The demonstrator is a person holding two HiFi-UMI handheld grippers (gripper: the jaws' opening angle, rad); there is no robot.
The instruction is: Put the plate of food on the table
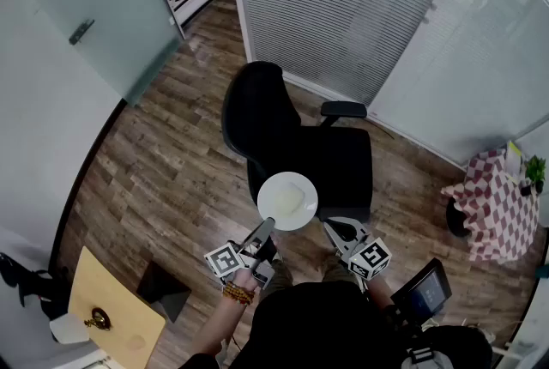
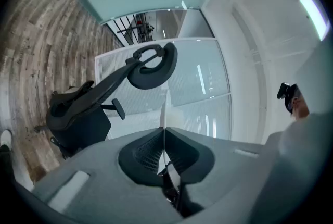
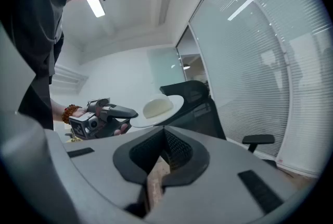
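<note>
left gripper (image 1: 264,228) is clamped on the near rim of the plate (image 1: 269,185). In its own view the plate runs edge-on straight out of the pinched jaws, so the grip is on the rim only

right gripper (image 1: 328,226): jaws together, nothing between them. The plate sits just ahead and to its left, close but not in its grip

plate is up in the air ahead of both grippers, over the seat of the office chair (image 1: 300,148), roughly level, with a pale mound of food (image 1: 290,201) in the middle

handling, my read: rigid, smooth, probably ceramic, so slippery in the pads and breakable if dropped. One-sided rim pinch means the weight hangs out beyond the left jaws and the plate wants to droop or twist. The food looks loose and would slide on a tilt

where to hold: keep the left grip deep on the rim. If more support is needed, open the right gripper and take the rim nearest it

two candidate tables: checked-cloth table (image 1: 489,204) well off to the right gripper's right, wooden top (image 1: 111,316) back and left of the left gripper. Can't tell which is the target
</note>
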